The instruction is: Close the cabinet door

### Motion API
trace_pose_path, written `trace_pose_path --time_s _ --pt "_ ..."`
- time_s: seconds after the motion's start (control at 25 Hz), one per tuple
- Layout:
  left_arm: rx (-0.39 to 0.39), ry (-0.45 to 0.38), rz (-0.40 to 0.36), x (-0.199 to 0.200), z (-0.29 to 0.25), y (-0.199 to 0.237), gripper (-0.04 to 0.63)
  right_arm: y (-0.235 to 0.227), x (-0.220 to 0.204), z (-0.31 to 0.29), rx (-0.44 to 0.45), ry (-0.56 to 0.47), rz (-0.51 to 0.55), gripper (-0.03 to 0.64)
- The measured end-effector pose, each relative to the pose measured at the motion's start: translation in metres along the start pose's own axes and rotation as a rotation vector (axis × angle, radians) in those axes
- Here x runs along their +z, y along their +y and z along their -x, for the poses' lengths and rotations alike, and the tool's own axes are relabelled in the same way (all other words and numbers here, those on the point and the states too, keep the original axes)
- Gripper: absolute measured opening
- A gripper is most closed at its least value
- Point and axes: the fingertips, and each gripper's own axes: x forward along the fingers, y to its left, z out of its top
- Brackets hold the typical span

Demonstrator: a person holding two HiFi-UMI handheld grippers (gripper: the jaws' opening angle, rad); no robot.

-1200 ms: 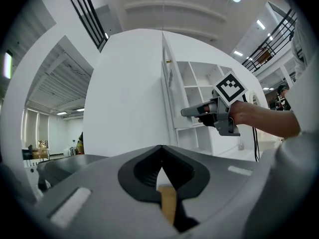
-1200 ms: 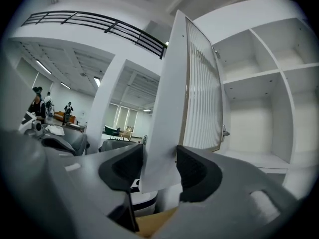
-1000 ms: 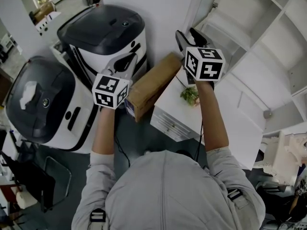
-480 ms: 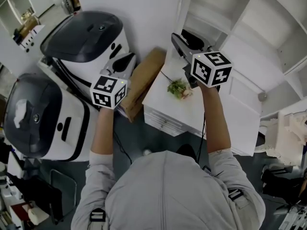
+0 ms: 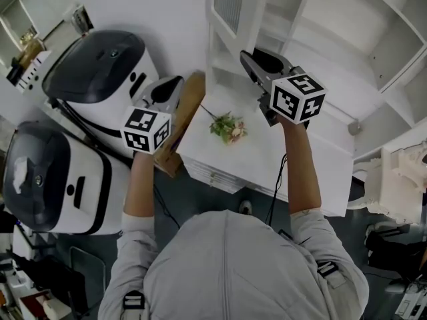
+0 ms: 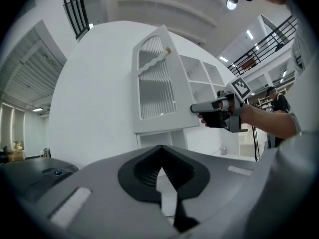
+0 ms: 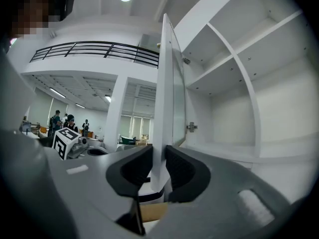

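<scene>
The white cabinet door [image 5: 230,5] with a ribbed glass panel stands open, swung out from the shelved cabinet [image 5: 347,32]. In the right gripper view I see the door [image 7: 165,83] edge-on. Its free edge stands between the jaws of my right gripper [image 7: 159,159], which are closing round it; I see no firm press. The left gripper view shows the door [image 6: 157,83] face-on, with the right gripper [image 6: 196,108] at its lower corner. My left gripper [image 5: 170,85] hangs left of the door, its jaws [image 6: 160,148] shut on nothing.
Two white machines with dark lids [image 5: 100,72] [image 5: 40,172] stand at the left. A cardboard box [image 5: 180,122] leans beside a low white drawer unit [image 5: 280,159] that carries a small flower sprig [image 5: 227,127]. People stand far off [image 7: 55,121].
Both hands have travelled toward the cabinet. The open door has come into the head view, and my right gripper has come up to its free edge.
</scene>
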Motion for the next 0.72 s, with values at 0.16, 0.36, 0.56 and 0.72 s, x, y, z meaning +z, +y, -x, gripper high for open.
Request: trace_pose_path --time_s 0.16,0.36,0.56,0.72 --pt "-0.013 -0.013 -0.002 0.011 -0.031 -0.021 0.018 -0.051 -0.002 0.016 -0.042 -0.003 -0.038 0.069" --pt "-0.043 -0.013 -0.001 0.019 -0.065 -0.058 0.018 -0.086 -0.003 0.021 0.047 -0.001 -0.040 0.067" --pt "-0.025 0.003 -0.024 0.022 -0.081 -0.075 0.018 -0.091 -0.003 0.022 0.127 -0.023 -0.001 0.075" --pt "0.013 0.017 -0.022 0.020 -0.086 -0.078 0.018 -0.103 -0.003 0.022 0.132 -0.023 0.011 0.075"
